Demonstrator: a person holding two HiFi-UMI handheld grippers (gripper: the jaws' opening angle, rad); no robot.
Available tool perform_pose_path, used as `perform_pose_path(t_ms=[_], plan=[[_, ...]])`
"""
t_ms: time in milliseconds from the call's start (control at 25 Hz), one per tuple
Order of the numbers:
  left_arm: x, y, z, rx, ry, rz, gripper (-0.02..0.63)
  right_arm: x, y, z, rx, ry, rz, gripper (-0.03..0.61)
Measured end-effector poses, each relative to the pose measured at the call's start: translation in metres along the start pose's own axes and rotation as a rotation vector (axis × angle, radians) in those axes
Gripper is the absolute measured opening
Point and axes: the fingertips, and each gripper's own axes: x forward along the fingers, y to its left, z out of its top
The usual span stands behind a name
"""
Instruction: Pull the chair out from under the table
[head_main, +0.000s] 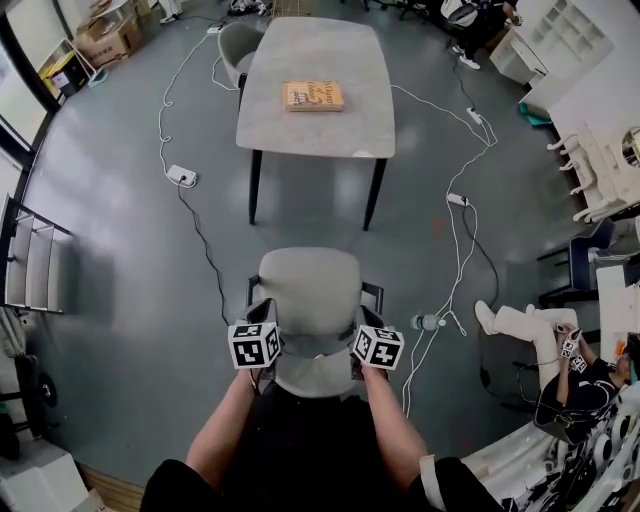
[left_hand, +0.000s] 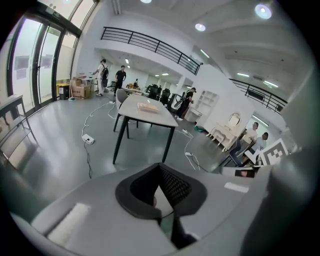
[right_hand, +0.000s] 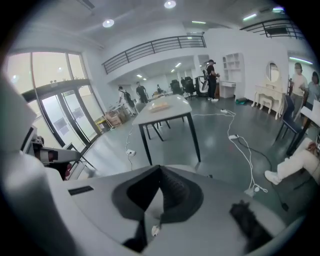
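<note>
A light grey chair with dark arms stands on the floor, well apart from the grey table and facing it. A tan book lies on the tabletop. My left gripper hovers over the left end of the chair's backrest and my right gripper over the right end. In the left gripper view the gripper is shut with nothing between its pads. The right gripper looks the same in its own view. Both views look past the jaws at the table; the chair is hidden in them.
White cables and a power strip run across the floor on both sides of the table. A second chair sits at the table's far end. A metal rack stands at left. A seated person and white furniture are at right.
</note>
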Motion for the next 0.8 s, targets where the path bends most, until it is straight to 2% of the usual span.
perform_pose_path(t_ms=[240,440,680,800], plan=[[-0.028,-0.036,0.048,0.066,-0.124,-0.061,0.008,-0.035,0.022,0.068,-0.033,-0.155,0.049,0.015],[-0.061,-0.069,0.082,0.136,-0.26,-0.12,0.008,-0.084,0.038,0.116,-0.055,-0.35,0.068,0.015],[-0.105,-0.098,0.111,0.191,-0.383,-0.169,0.008,-0.137,0.065,0.145,-0.104,-0.484,0.117,0.015],[-0.13,-0.109,0.129,0.236,-0.47,-0.181,0.008,-0.161,0.083,0.152,-0.178,-0.528,0.134,0.015]])
